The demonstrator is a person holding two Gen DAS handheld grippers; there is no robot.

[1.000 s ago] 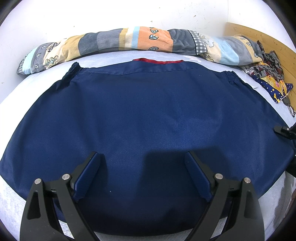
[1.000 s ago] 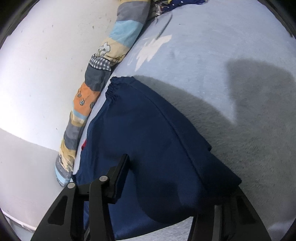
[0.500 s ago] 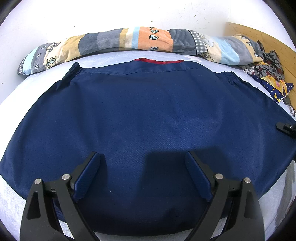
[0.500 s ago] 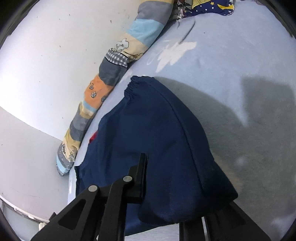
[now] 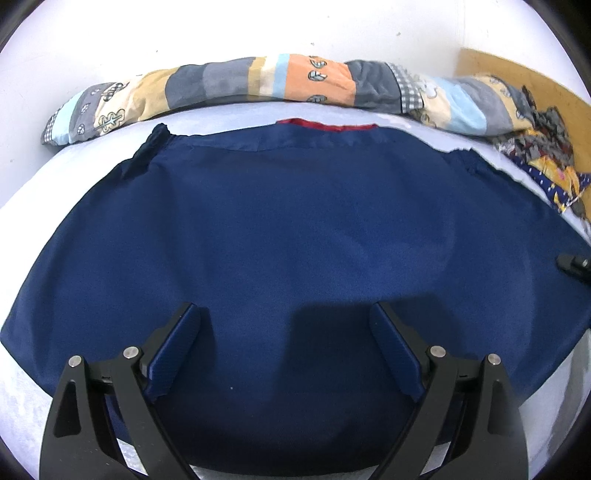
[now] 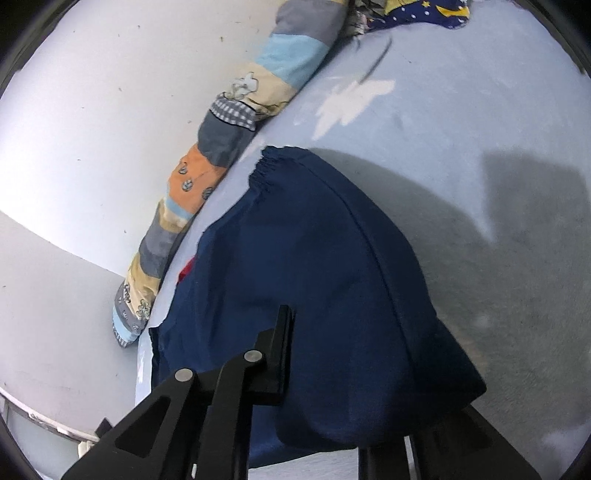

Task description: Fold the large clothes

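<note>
A large navy blue garment [image 5: 295, 236] with a red collar lining [image 5: 328, 124] lies spread flat on a pale bed sheet [image 5: 229, 114]. My left gripper [image 5: 284, 354] is open and empty, hovering over the garment's near hem. In the right wrist view my right gripper [image 6: 354, 402] has closed on the garment's right edge [image 6: 332, 295] and lifts it off the sheet; the cloth drapes over the right finger and hides it. The right gripper's tip [image 5: 572, 263] shows at the right edge of the left wrist view.
A long patchwork pillow [image 5: 280, 85] lies along the white wall [image 5: 258, 29] behind the garment. A heap of patterned clothes [image 5: 546, 158] sits at the far right by a wooden headboard [image 5: 517, 70]. Bare sheet [image 6: 498, 184] lies right of the garment.
My right gripper has closed further on the garment's right edge, tilted and lifted it, bunching the cloth. The left gripper has not moved.
</note>
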